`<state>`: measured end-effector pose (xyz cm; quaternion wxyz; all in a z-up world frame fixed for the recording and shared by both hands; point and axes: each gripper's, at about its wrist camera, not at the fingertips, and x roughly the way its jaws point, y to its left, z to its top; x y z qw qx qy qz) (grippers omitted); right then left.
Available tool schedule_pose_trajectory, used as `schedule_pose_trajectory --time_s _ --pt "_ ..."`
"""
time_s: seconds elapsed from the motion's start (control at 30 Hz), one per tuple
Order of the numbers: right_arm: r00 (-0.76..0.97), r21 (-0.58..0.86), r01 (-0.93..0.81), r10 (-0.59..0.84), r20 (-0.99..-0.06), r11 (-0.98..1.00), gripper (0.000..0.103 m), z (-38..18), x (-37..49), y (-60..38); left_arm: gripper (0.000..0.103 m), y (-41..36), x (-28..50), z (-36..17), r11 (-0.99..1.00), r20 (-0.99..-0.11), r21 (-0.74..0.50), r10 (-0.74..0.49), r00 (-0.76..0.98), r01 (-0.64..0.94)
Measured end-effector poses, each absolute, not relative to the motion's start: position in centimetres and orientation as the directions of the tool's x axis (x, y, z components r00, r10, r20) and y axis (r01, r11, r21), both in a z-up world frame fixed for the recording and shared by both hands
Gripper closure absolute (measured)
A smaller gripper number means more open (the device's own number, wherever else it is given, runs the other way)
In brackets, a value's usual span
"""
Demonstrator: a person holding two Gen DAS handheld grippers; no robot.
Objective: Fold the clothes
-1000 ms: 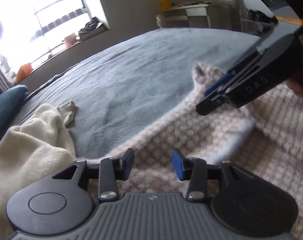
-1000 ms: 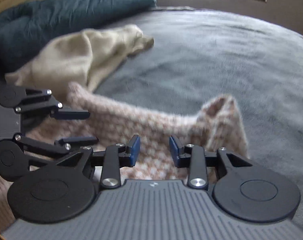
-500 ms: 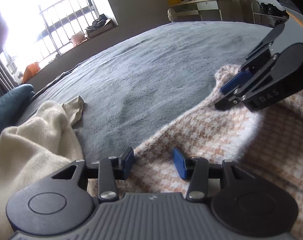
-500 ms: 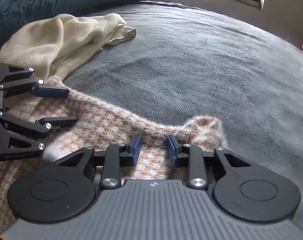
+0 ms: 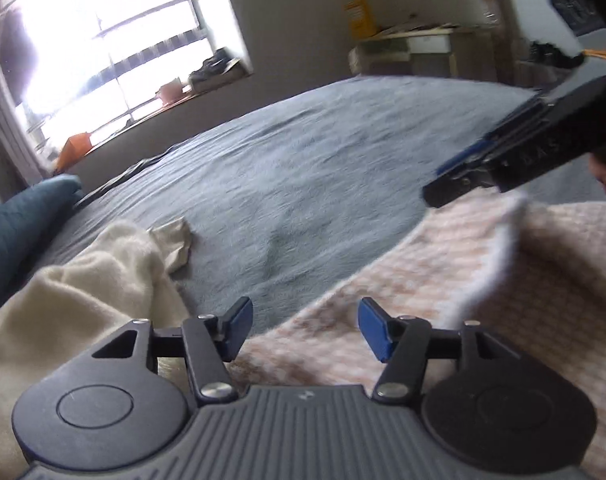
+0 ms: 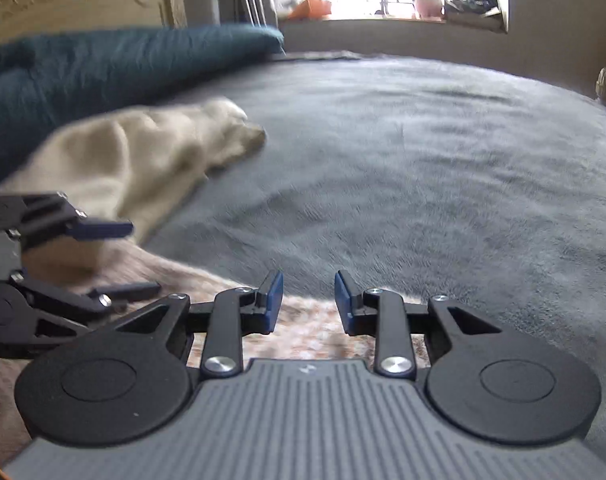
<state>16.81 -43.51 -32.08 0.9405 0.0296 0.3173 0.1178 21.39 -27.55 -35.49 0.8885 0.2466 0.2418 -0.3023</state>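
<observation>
Jaws, left: the left gripper has its blue pads spread wide with nothing between them; it hovers at 6 o'clock in its own view, above the near edge of the pink checked garment.
Jaws, right: the right gripper is also parted, by a narrower gap, with only cloth and bedding showing through it, nothing pinched.
Task thing: pink checked garment lies on the grey bedspread, running from 6 o'clock to 3 o'clock in the left view and from 6 to 8 o'clock in the right view.
Fold state: one pale raised edge at 3 o'clock in the left view suggests a layer laid over or rucked up; blur keeps me from telling which.
Done so far: by my reading, little; the garment looks spread but not squared into a folded stack.
Left to do: likely grip its edge with both tools, carry it over, flatten it, then repeat.
Second garment: cream knit lies bunched at 8 o'clock in the left view, just beside the checked one, apparently untouched and unfolded.
Mid distance: open bedspread from centre to 12 o'clock, room enough for folding.
Far left: teal pillow at 10 o'clock in the right view, behind the cream knit.
Far end: window at 11 o'clock in the left view; desk at 1 o'clock.
</observation>
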Motion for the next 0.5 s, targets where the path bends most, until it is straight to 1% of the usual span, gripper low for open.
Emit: schedule_pose_trajectory --time_s 0.07,0.13,0.17,0.2,0.23,0.27,0.33,0.4,0.43,0.5 --pt "0.763 0.12 -0.262 0.282 -0.582 0.958 0.076 -31.5 15.4 -43.1 0.042 -28.0 19.8 -36.2 0.619 -0.602 0.323 -0.449 0.66 0.716" --pt "0.71 0.052 -0.336 0.289 -0.642 0.941 0.076 -33.2 14.7 -42.1 0.042 -28.5 19.4 -38.4 0.568 -0.652 0.357 -0.416 0.634 0.741" --pt "0.684 -0.006 -0.358 0.258 -0.682 0.934 0.076 -34.7 14.5 -41.8 0.041 -28.2 19.6 -39.4 0.572 -0.671 0.333 -0.414 0.615 0.749" --pt "0.663 -0.059 -0.38 0.227 -0.713 0.923 0.076 -36.1 14.3 -41.5 0.041 -27.8 19.5 -39.7 0.587 -0.656 0.318 -0.431 0.62 0.745" --pt "0.685 -0.077 -0.394 0.236 -0.689 0.916 0.076 -36.9 13.7 -41.7 0.041 -27.8 19.5 -39.7 0.591 -0.655 0.313 -0.432 0.62 0.743" --pt "0.69 -0.062 -0.384 0.242 -0.683 0.921 0.076 -36.9 13.7 -41.9 0.041 -27.9 19.6 -39.6 0.599 -0.656 0.307 -0.43 0.62 0.74" --pt "0.678 -0.028 -0.347 0.23 -0.699 0.937 0.076 -36.1 14.2 -41.7 0.041 -27.6 19.5 -39.5 0.601 -0.658 0.303 -0.429 0.618 0.74" --pt "0.682 -0.034 -0.338 0.22 -0.697 0.94 0.076 -35.1 13.8 -41.5 0.041 -27.4 19.4 -39.6 0.596 -0.661 0.305 -0.429 0.616 0.743" --pt "0.692 -0.017 -0.331 0.23 -0.684 0.944 0.076 -34.3 13.6 -41.7 0.041 -27.4 19.5 -39.6 0.595 -0.663 0.302 -0.429 0.613 0.744" --pt "0.739 0.02 -0.296 0.242 -0.628 0.955 0.076 -32.5 13.2 -42.4 0.04 -27.3 19.5 -39.4 0.599 -0.662 0.304 -0.427 0.616 0.741"
